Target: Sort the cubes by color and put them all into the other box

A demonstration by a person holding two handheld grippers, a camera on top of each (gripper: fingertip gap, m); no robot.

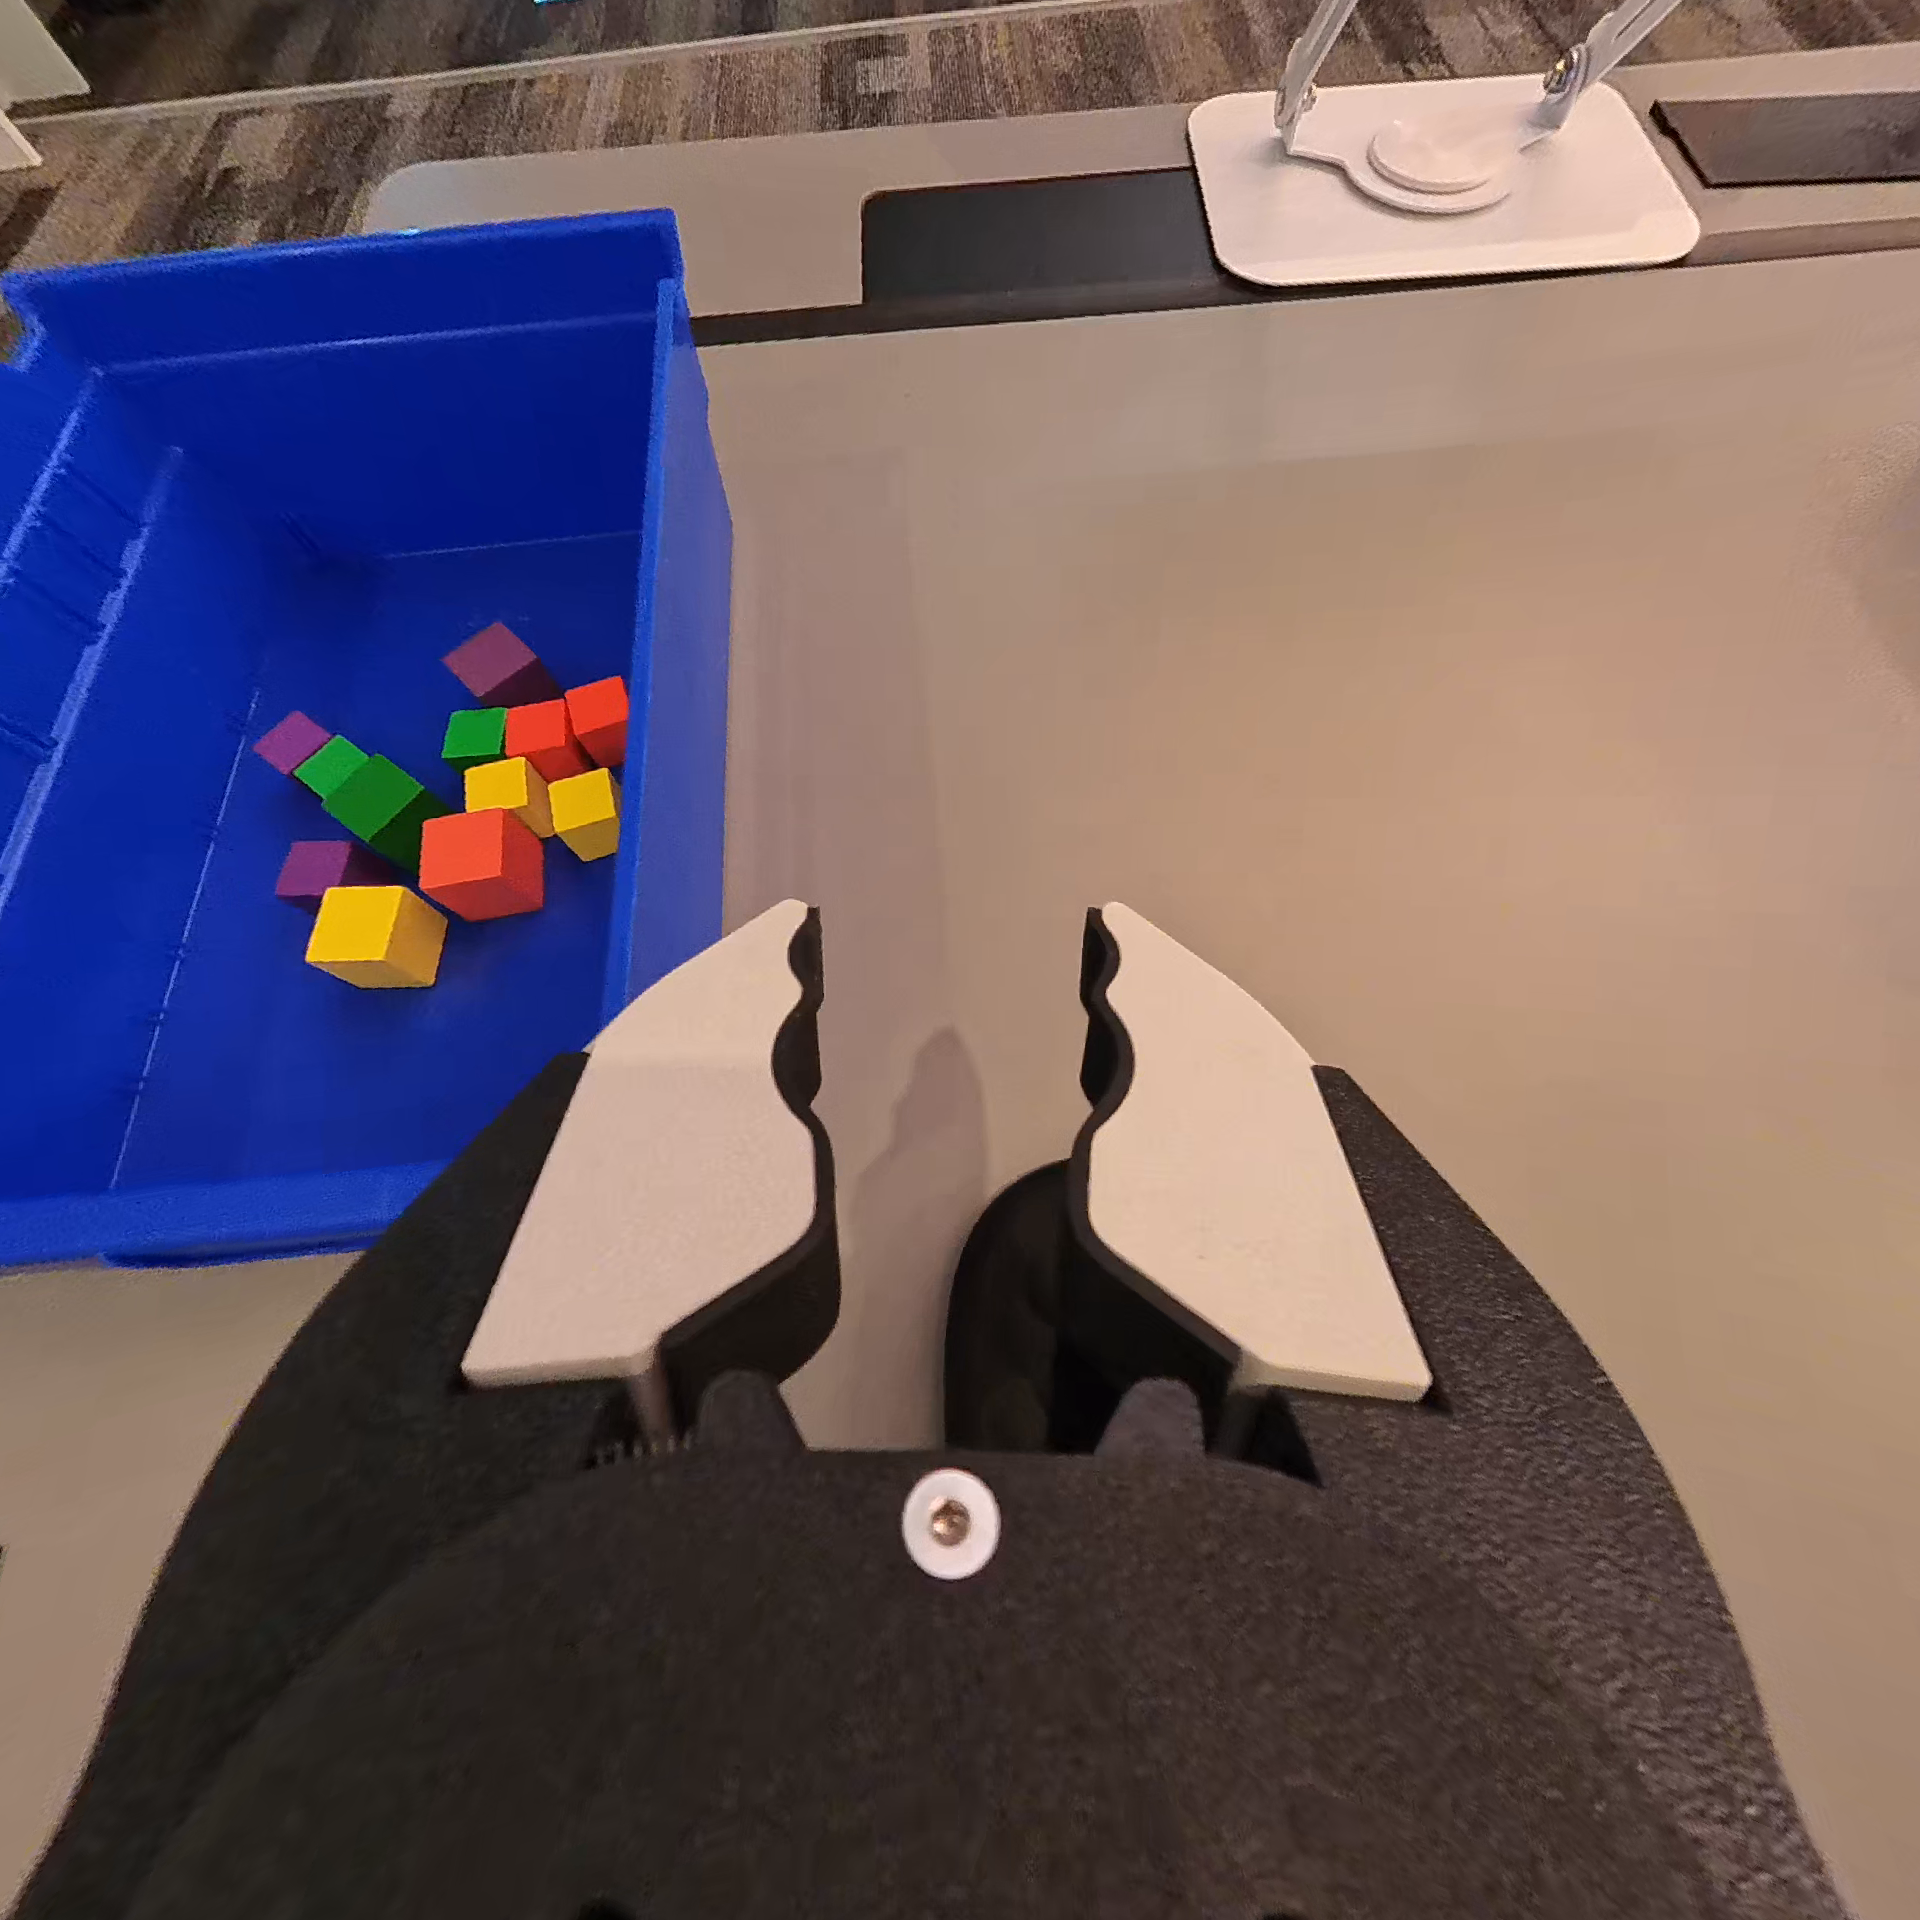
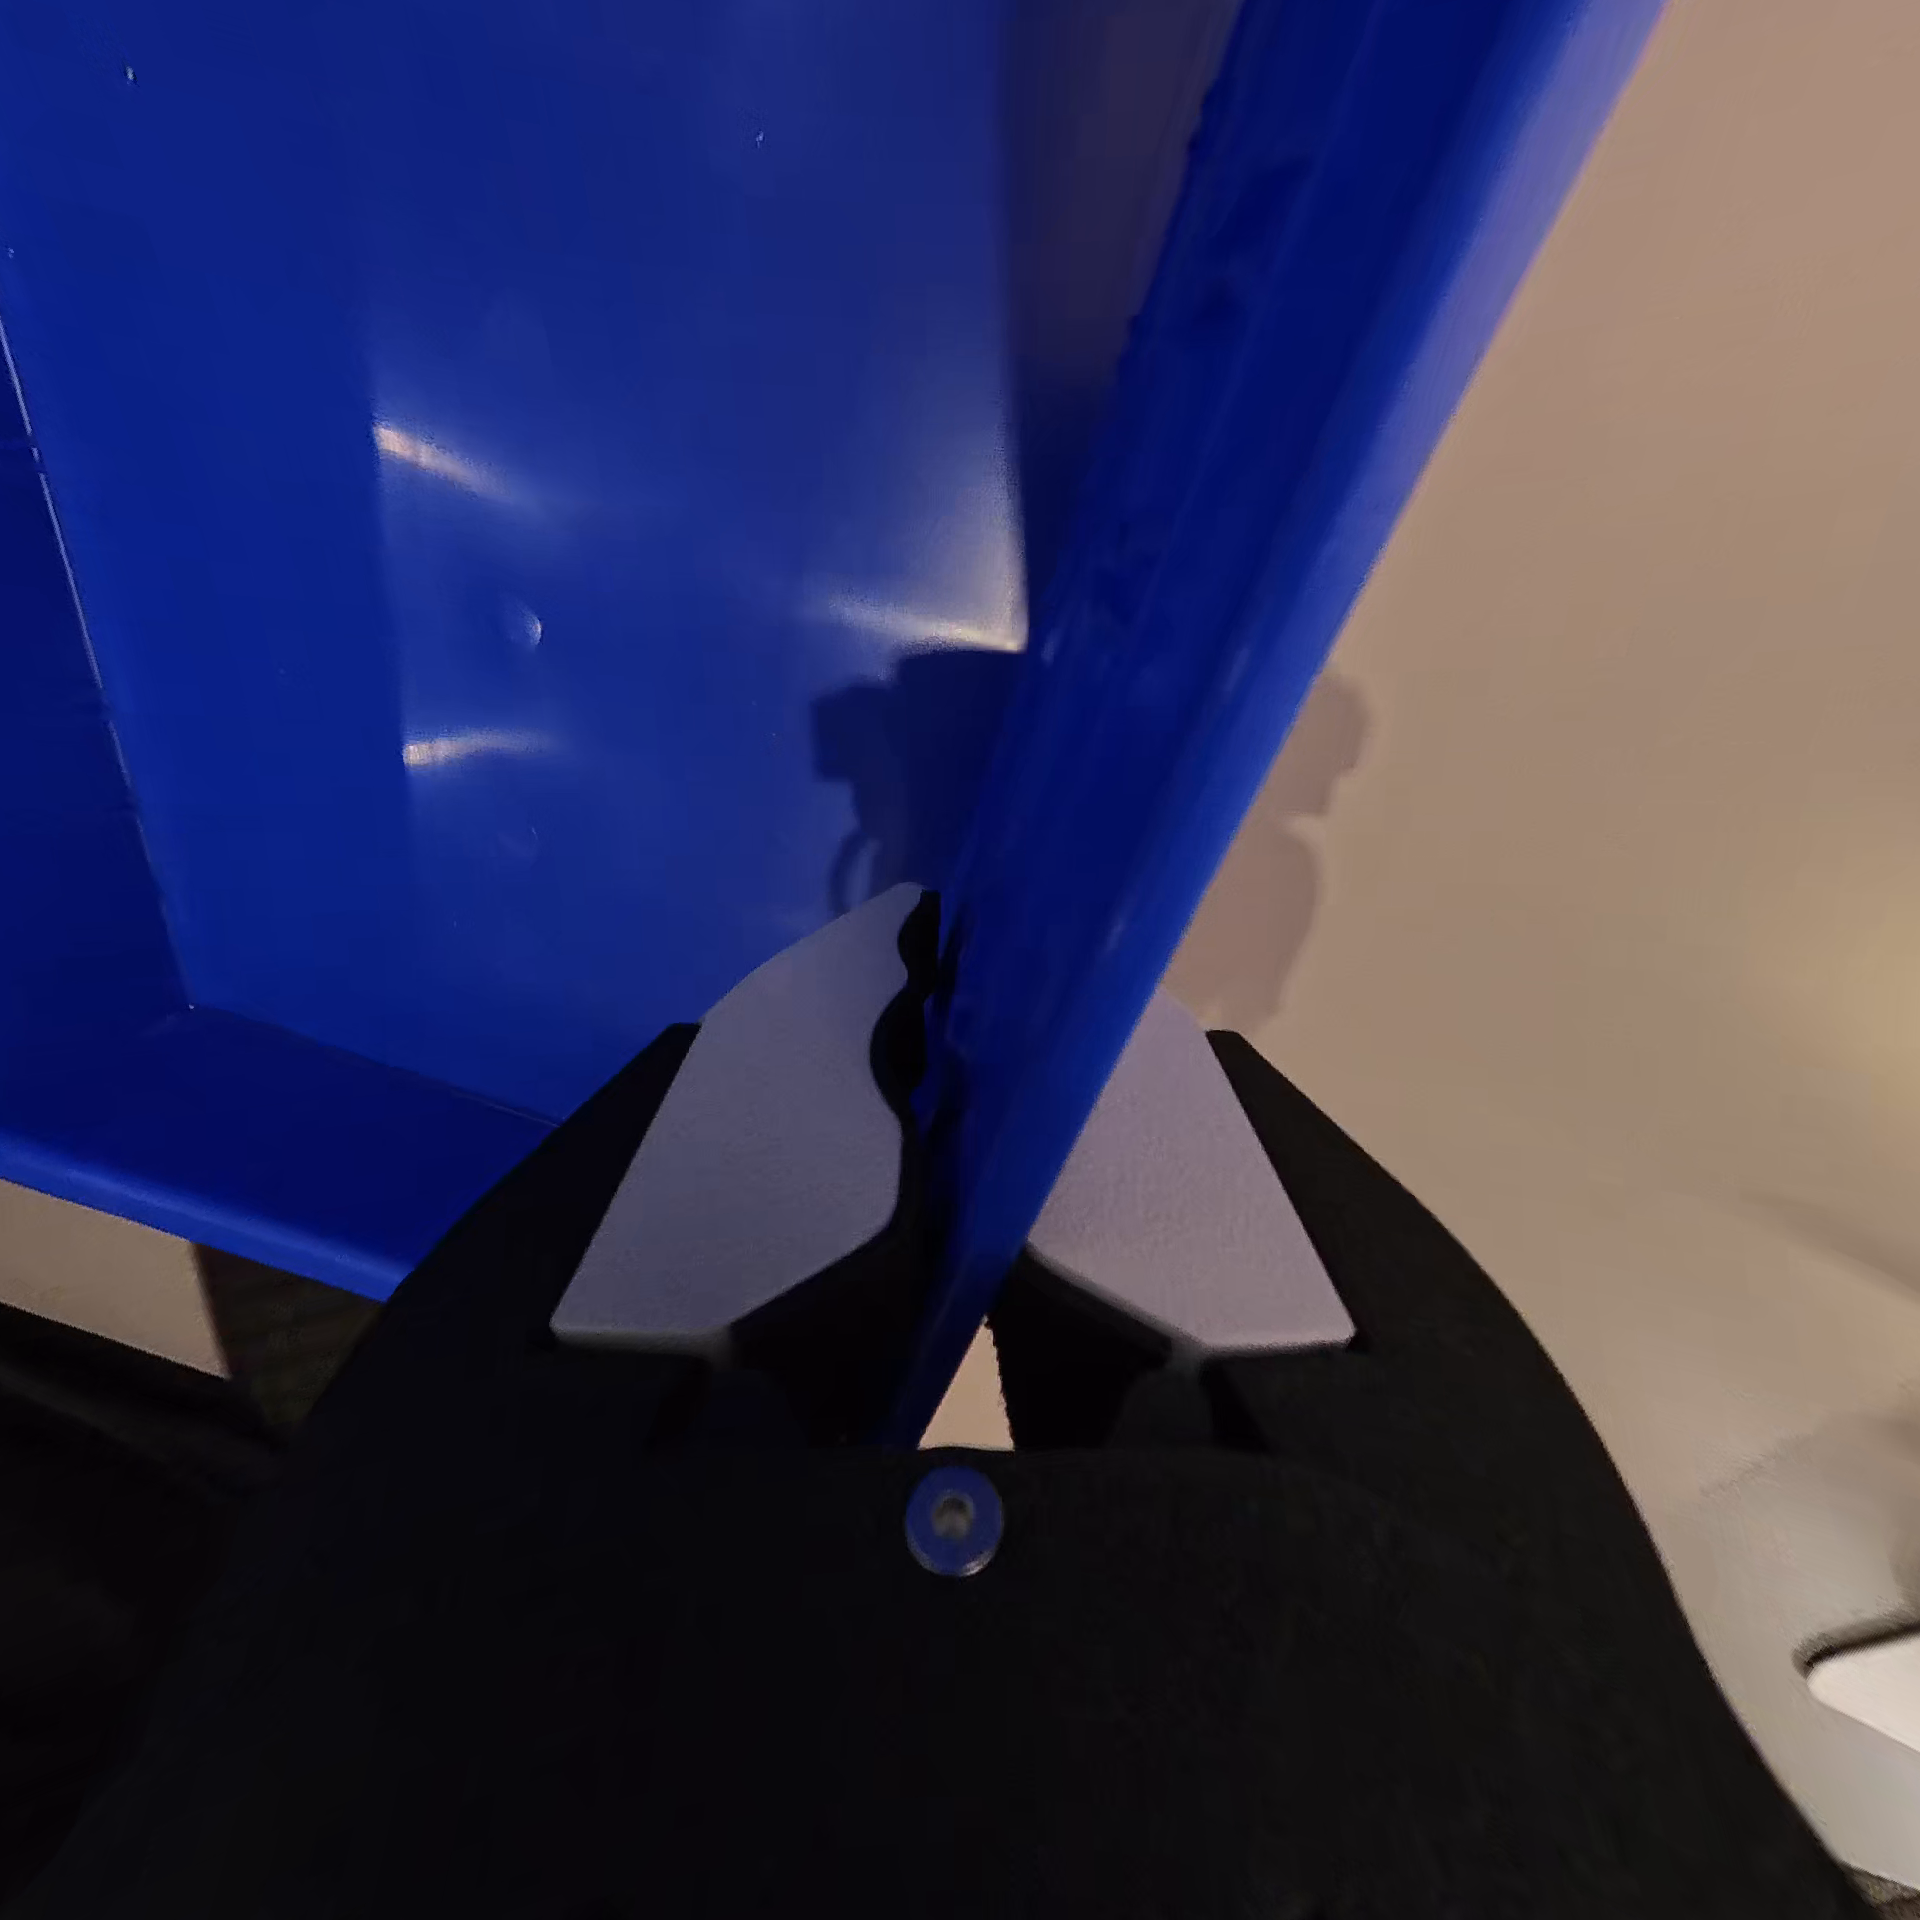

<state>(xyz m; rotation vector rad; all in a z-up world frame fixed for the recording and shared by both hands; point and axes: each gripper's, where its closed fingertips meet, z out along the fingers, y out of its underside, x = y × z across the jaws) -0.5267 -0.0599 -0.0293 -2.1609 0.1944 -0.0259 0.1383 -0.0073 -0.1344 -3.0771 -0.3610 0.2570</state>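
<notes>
Left hand-held gripper (image 1: pixel 951 914) spread wide over the counter (image 1: pixel 1351 675), holding nothing, right hand-held gripper (image 2: pixel 940 935) pinching a blue box wall (image 2: pixel 1195 623)

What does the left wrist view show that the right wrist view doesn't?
Only the left wrist view shows the coloured cubes: red, yellow, green and purple, jumbled in a blue bin, plus a white stand base and the open, empty left gripper. Only the right wrist view shows the right gripper clamped on the side wall of an empty blue bin. Both show blue bin plastic and the beige tabletop; whether it is the same bin is unclear.
</notes>
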